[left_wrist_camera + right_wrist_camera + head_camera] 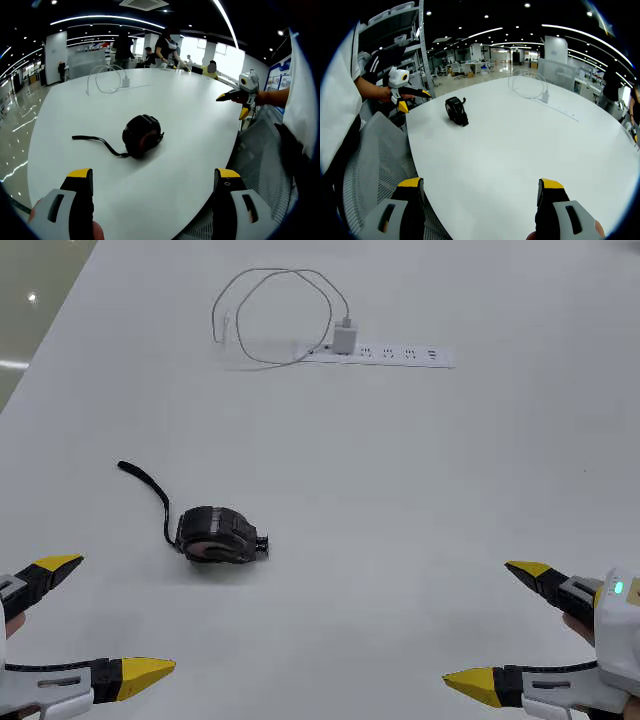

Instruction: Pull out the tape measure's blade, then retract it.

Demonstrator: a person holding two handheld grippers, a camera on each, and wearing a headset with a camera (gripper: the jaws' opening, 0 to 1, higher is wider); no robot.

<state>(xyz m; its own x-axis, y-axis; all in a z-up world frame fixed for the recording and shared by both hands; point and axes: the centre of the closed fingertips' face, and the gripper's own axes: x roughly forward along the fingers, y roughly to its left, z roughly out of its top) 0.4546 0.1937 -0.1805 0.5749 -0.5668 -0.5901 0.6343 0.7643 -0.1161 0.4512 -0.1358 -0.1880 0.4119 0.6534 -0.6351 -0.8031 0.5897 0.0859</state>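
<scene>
A black tape measure (218,535) lies on the white table (400,500), its black wrist strap (148,488) trailing to the upper left and its blade tip facing right. In the left gripper view the tape measure (142,135) sits just ahead of the yellow-tipped jaws; in the right gripper view the tape measure (456,110) lies far off to the left. My left gripper (95,625) stands open at the bottom left, a short way below the case. My right gripper (515,630) is open at the bottom right, well apart from it. Neither holds anything.
A white power strip (385,354) with a plugged-in charger (345,338) and a looped white cable (270,315) lies at the far side. A grey mesh chair (375,165) stands at the table's near edge. People stand in the background.
</scene>
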